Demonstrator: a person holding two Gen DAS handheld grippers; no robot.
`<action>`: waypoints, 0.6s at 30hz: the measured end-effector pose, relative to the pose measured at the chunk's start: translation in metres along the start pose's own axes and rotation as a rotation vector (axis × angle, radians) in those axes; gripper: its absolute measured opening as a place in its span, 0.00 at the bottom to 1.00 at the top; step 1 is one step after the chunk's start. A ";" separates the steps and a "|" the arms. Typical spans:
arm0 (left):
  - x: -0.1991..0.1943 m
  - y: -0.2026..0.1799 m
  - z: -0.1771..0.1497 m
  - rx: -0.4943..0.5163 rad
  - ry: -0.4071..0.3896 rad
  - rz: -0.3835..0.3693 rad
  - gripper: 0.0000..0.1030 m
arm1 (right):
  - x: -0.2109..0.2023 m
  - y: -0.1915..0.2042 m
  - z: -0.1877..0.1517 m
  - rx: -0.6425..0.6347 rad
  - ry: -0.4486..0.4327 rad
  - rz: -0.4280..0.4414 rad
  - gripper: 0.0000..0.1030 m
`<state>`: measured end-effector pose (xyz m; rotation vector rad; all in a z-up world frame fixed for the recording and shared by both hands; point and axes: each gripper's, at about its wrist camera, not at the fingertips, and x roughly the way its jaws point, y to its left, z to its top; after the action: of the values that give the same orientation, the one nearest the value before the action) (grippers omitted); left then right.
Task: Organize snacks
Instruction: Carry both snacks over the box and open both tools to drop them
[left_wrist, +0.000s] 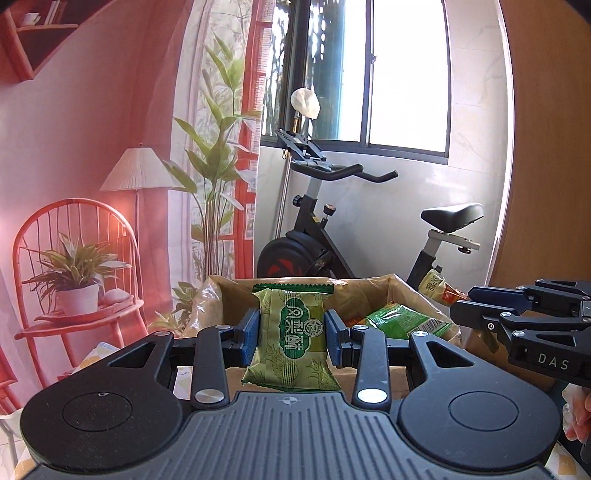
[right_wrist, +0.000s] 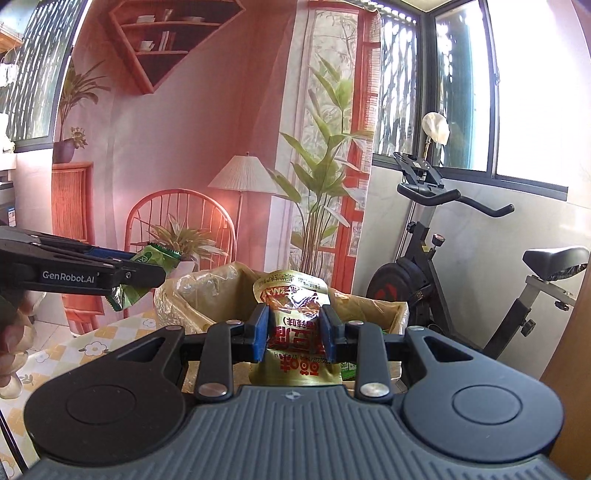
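My left gripper (left_wrist: 291, 338) is shut on a green snack packet (left_wrist: 291, 339) and holds it upright in front of an open cardboard box (left_wrist: 236, 291). Inside the box lies another green packet (left_wrist: 402, 319). My right gripper (right_wrist: 294, 330) is shut on a gold and red snack packet (right_wrist: 293, 325), held above the same box (right_wrist: 373, 308). In the left wrist view the right gripper (left_wrist: 517, 317) comes in from the right with its gold packet (left_wrist: 437, 288). In the right wrist view the left gripper (right_wrist: 85, 269) shows at the left with its green packet (right_wrist: 147, 275).
An exercise bike (left_wrist: 332, 236) stands behind the box under a window. A printed backdrop with a chair and plants (right_wrist: 184, 229) hangs at the left. The table has a yellow flowered cloth (right_wrist: 85, 347). A wooden panel (left_wrist: 546, 184) stands at the right.
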<state>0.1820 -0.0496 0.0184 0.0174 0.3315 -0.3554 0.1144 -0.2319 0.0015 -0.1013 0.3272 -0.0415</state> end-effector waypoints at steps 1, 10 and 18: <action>0.004 0.001 0.002 0.001 0.001 -0.002 0.38 | 0.004 -0.001 0.002 0.000 0.001 0.002 0.30; 0.049 0.014 0.021 -0.022 0.029 -0.021 0.38 | 0.051 -0.017 0.012 0.007 0.024 0.016 0.30; 0.097 0.026 0.026 -0.050 0.093 -0.024 0.38 | 0.108 -0.023 0.013 0.039 0.095 0.028 0.31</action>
<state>0.2848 -0.0600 0.0106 -0.0188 0.4330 -0.3708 0.2202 -0.2594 -0.0179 -0.0566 0.4227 -0.0250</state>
